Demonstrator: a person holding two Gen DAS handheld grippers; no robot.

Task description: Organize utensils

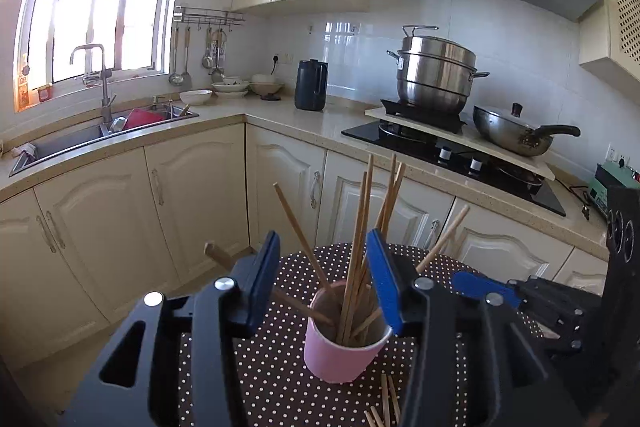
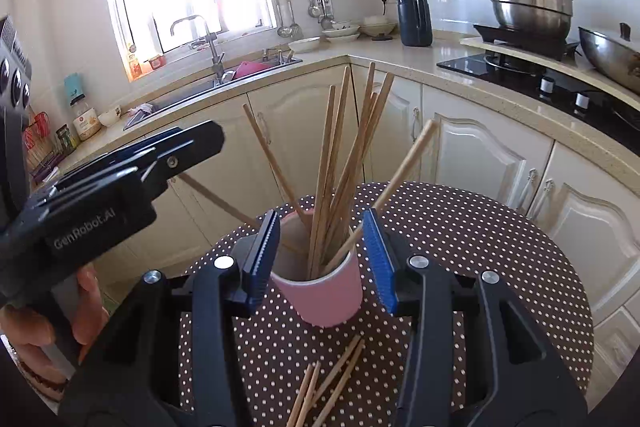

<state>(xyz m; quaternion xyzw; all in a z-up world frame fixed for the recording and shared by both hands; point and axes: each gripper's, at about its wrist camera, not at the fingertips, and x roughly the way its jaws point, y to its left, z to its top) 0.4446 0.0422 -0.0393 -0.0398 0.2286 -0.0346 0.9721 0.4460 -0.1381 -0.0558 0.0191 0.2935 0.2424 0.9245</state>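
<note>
A pink cup (image 1: pixel 340 355) (image 2: pixel 320 295) stands on the round dotted table (image 1: pixel 276 387) (image 2: pixel 480 247), holding several wooden chopsticks (image 1: pixel 362 227) (image 2: pixel 334 155) that fan upward. One chopstick (image 1: pixel 218 255) (image 2: pixel 216 201) leans out low to the left. My left gripper (image 1: pixel 324 233) (image 2: pixel 200 143) is open, its blue fingers either side of the bundle and above the cup. My right gripper (image 2: pixel 322 213) (image 1: pixel 460 279) is open too, its pads flanking the cup's rim; I cannot tell whether they touch it. A few loose chopsticks (image 1: pixel 384 403) (image 2: pixel 324 383) lie on the cloth in front of the cup.
Cream cabinets and an L-shaped counter (image 1: pixel 224 115) lie behind the table, with a sink (image 1: pixel 80 139), a dark kettle (image 1: pixel 311 85), a steel steamer pot (image 1: pixel 436 75) and a wok (image 1: pixel 516 131) on the stove. A hand (image 2: pixel 24 327) holds the left gripper's handle.
</note>
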